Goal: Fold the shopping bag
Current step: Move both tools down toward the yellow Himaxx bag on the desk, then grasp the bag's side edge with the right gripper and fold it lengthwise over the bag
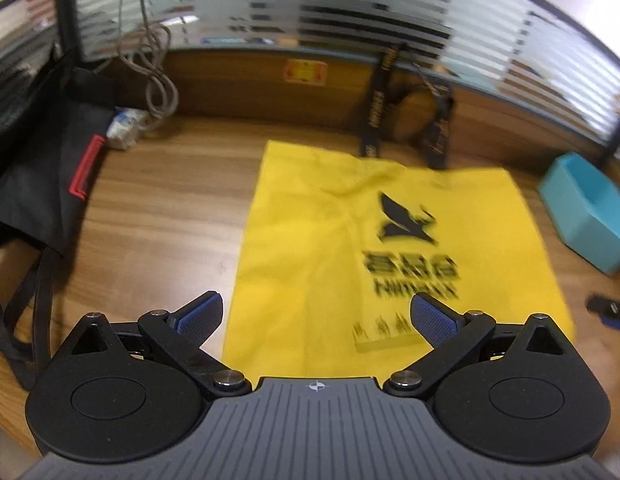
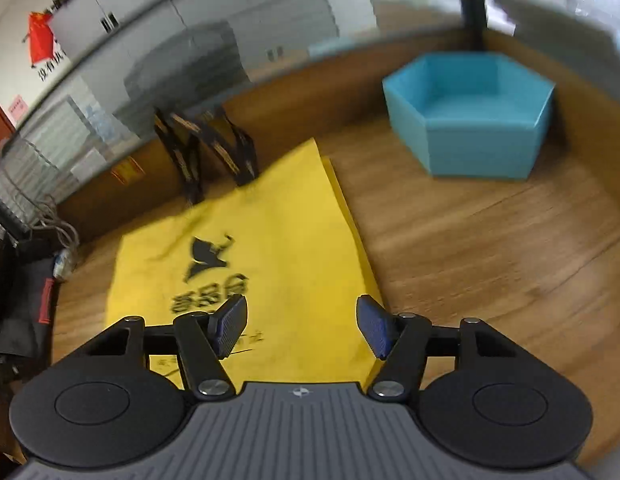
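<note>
A: Where does the flat yellow fabric shopping bag with the black printed logo (image 1: 349, 248) lie?

B: Spread out full-size on the brown wood-grain desk (image 1: 158, 208), logo up. Its two black printed handle straps (image 1: 405, 120) run off the far edge and lean on the partition. No fold shows, apart from a narrow strip of a lower layer peeking out along the right edge in the right wrist view.

A: And the grippers?

B: The left black hand-held gripper with blue pads (image 1: 315, 314) hangs over the near edge, its jaws spread wide with nothing between them. The right black hand-held gripper with blue pads (image 2: 302, 326) sits over the near right corner, jaws moderately apart, also holding nothing.

A: So how should a fold go well?

B: By my judgement, each gripper should pinch through both layers at a near corner, so they don't slide apart. Lift both together, level, carry the edge across and lay it square on the opposite edge. The fabric looks limp and lightly creased, so slow and taut is best. Mind the straps; they could bunch under the fold.

A: Count things for me.

B: One yellow bag, two straps, two grippers, one blue hexagonal plastic tray (image 2: 469, 116) far right, one black fabric bag with a red trim patch (image 1: 46, 168) at left.
</note>
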`<state>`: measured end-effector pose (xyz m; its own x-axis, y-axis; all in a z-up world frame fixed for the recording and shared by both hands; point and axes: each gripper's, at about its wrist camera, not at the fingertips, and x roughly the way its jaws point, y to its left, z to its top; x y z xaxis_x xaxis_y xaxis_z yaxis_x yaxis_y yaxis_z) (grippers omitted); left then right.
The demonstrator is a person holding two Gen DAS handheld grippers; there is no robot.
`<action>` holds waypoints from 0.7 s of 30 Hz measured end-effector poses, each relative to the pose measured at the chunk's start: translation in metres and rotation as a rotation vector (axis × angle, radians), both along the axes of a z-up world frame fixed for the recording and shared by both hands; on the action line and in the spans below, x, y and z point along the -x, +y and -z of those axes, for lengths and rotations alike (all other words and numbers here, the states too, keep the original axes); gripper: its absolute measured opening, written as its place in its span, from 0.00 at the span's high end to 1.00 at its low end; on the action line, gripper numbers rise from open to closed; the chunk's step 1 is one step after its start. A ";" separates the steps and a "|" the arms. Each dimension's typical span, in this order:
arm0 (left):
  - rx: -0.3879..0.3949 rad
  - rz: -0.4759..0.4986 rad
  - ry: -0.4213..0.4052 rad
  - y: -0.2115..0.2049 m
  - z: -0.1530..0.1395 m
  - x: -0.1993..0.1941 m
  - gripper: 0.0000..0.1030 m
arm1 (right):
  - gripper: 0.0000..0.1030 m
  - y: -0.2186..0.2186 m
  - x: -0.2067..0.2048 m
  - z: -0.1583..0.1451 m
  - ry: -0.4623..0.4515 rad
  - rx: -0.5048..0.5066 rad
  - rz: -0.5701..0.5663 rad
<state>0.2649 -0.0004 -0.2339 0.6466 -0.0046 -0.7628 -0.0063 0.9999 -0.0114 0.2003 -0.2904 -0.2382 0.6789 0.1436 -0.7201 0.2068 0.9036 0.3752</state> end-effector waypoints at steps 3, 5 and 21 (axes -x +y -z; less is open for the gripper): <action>-0.021 0.011 0.021 -0.016 0.020 -0.022 0.04 | 0.33 -0.012 -0.024 0.026 0.032 0.004 -0.019; -0.010 0.008 0.033 -0.020 0.030 -0.028 0.08 | 0.33 -0.018 -0.035 0.041 0.045 -0.020 -0.035; 0.041 0.088 0.203 -0.038 0.093 -0.061 0.28 | 0.93 -0.003 -0.053 0.040 0.012 -0.170 -0.155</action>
